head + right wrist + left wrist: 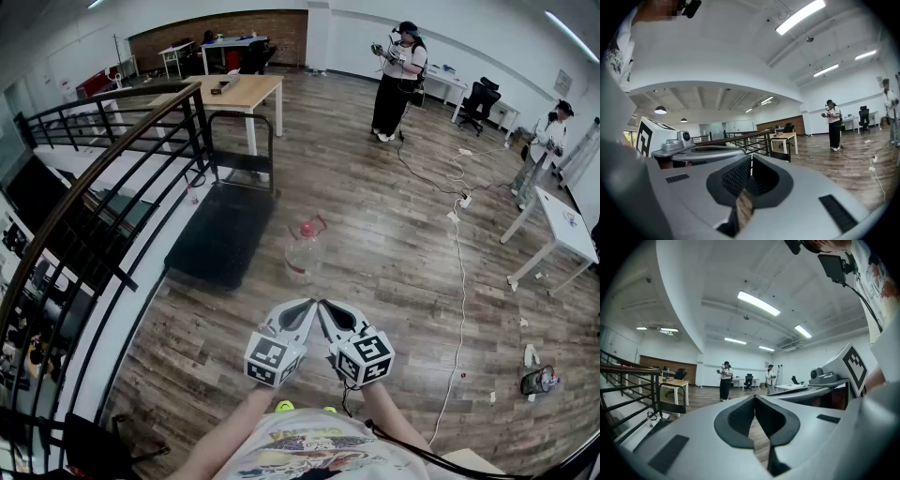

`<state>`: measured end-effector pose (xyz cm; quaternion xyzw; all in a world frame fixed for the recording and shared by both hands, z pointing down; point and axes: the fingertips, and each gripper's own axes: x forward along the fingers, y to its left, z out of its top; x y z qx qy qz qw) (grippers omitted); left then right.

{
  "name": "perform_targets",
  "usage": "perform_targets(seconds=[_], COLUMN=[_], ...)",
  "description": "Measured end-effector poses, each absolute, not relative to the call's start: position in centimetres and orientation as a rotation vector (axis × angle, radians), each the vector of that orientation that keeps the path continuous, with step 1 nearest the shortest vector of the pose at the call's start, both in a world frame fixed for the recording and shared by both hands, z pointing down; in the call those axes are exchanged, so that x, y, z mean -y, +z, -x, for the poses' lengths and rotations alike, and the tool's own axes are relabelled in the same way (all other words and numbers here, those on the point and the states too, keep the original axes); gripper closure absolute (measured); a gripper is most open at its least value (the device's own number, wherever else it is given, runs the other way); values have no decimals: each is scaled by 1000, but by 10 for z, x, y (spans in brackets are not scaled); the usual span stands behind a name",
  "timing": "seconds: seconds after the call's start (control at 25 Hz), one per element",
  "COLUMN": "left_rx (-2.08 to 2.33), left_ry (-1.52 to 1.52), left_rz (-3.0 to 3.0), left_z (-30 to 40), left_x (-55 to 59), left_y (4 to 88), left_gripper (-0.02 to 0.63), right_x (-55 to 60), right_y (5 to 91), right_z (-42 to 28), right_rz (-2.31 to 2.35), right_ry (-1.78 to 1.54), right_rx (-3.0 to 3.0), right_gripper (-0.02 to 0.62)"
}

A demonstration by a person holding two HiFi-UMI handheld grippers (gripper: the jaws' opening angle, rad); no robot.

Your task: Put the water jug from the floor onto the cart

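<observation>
The water jug [302, 255], clear with a red cap, stands upright on the wood floor just right of the cart. The cart [220, 234] is a low black platform with an upright black handle [242, 141] at its far end. My left gripper [307, 303] and right gripper [323, 305] hover side by side in front of me, tips nearly touching each other, a short way short of the jug. Both are shut with nothing between the jaws, as the left gripper view [754, 397] and the right gripper view [751, 157] show. The jug is hidden in both gripper views.
A black stair railing [103, 178] runs along the left of the cart. A wooden table [234, 92] stands behind the cart. Two people [398, 80] stand farther back. A white cable [459, 244] trails over the floor at the right, near a white table [558, 225] and a bag [539, 380].
</observation>
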<state>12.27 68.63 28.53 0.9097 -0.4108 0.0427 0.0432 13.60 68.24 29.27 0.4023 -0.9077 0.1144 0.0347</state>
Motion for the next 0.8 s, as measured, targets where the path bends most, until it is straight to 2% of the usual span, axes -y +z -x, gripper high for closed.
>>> perform_targets(seconds=[0.8], left_rx=[1268], left_ry=[93], left_rz=[-2782], left_z=[-104], left_x=[-673], left_y=[282], left_gripper=[595], right_x=[-668], right_y=[290], right_z=[-119], right_rz=[-1286], right_ry=[241], right_rx=[2775], right_gripper=[569])
